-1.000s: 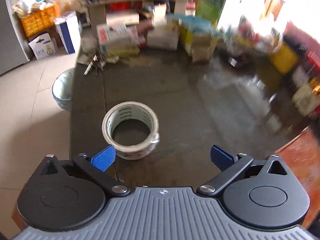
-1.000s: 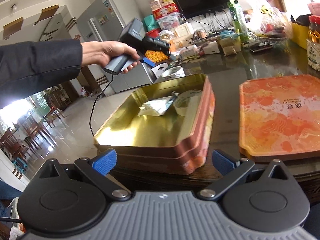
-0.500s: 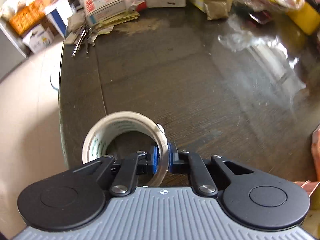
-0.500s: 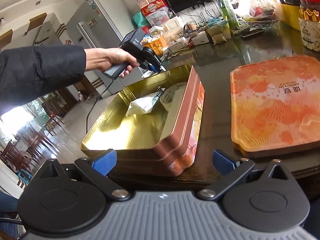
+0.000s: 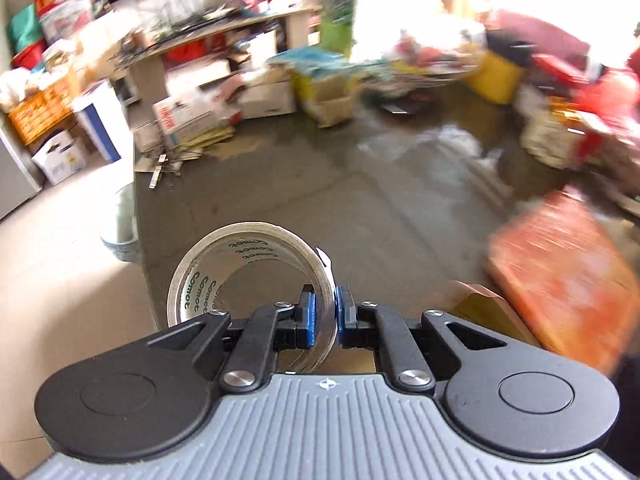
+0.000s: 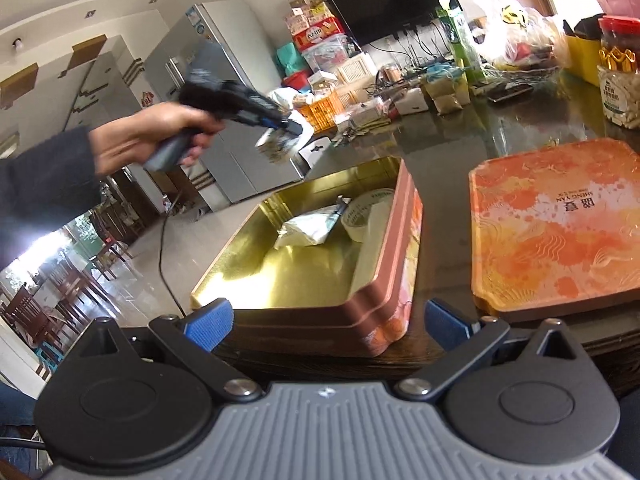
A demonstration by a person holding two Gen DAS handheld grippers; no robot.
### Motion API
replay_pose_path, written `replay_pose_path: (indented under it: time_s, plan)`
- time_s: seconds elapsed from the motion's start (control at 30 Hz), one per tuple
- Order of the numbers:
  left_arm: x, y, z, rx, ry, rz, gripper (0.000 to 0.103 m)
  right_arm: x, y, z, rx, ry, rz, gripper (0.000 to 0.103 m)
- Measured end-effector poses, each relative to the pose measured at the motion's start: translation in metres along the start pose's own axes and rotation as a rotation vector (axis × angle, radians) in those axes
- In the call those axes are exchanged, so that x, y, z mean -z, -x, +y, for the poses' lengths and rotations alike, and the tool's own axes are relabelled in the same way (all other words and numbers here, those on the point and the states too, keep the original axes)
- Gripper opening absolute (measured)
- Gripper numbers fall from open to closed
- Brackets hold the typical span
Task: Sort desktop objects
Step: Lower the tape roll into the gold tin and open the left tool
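Note:
My left gripper point(image 5: 325, 316) is shut on the wall of a clear tape roll point(image 5: 224, 276), which hangs lifted off the dark table point(image 5: 320, 192). From the right wrist view that same gripper point(image 6: 290, 130) appears blurred in a person's hand point(image 6: 152, 140), carrying the tape roll point(image 6: 280, 144) in the air beyond the open gold tin point(image 6: 304, 276). Inside the tin lie a white packet point(image 6: 310, 230) and another tape roll point(image 6: 360, 216). My right gripper point(image 6: 326, 322) is open at the tin's near edge, holding nothing.
The orange tin lid point(image 6: 560, 232) lies flat to the right of the tin, and shows blurred as an orange lid point(image 5: 560, 276) in the left wrist view. Boxes and bags point(image 5: 248, 100) crowd the table's far side. A jar point(image 6: 620, 76) stands at far right. A bin point(image 5: 124, 224) sits on the floor.
The left gripper closed on the tape roll, then lifted it off the table and swung it up toward the tin side. The right gripper stayed open and nearly still.

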State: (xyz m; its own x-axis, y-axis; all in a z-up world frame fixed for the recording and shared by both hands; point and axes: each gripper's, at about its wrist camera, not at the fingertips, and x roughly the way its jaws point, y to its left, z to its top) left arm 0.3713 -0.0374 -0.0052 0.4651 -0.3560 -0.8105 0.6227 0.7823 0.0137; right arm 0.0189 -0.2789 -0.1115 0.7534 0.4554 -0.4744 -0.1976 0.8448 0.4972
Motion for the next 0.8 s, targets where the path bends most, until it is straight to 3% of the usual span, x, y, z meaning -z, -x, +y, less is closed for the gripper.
replay_pose_path:
  time_s: [0.17, 0.27, 0.4, 0.57, 0.6, 0.63, 0.7, 0.8]
  plan:
    - [0.068, 0.048, -0.053, 0.113, -0.036, 0.06, 0.01, 0.01, 0.009, 0.012, -0.017, 0.007, 0.005, 0.103]
    - [0.11, 0.032, -0.062, 0.137, -0.006, 0.145, 0.01, 0.016, 0.016, 0.02, -0.023, 0.024, 0.008, 0.103]
    - [0.149, -0.003, -0.058, 0.116, 0.076, 0.227, 0.011, 0.02, 0.027, 0.028, -0.014, 0.052, 0.012, 0.103]
    - [0.156, -0.014, -0.058, 0.087, 0.115, 0.231, 0.011, 0.022, 0.039, 0.03, 0.017, 0.055, 0.009, 0.103]
    - [0.156, -0.011, -0.059, 0.084, 0.123, 0.221, 0.019, 0.022, 0.04, 0.03, 0.021, 0.051, 0.009, 0.103]
    - [0.155, -0.008, -0.06, 0.079, 0.131, 0.208, 0.046, 0.022, 0.041, 0.03, 0.024, 0.05, 0.008, 0.103]
    - [0.152, 0.009, -0.06, 0.064, 0.159, 0.126, 0.075, 0.021, 0.043, 0.033, 0.027, 0.057, 0.003, 0.103]
    - [0.161, 0.039, -0.061, 0.084, 0.241, 0.017, 0.076, 0.021, 0.042, 0.036, 0.03, 0.063, 0.006, 0.103]
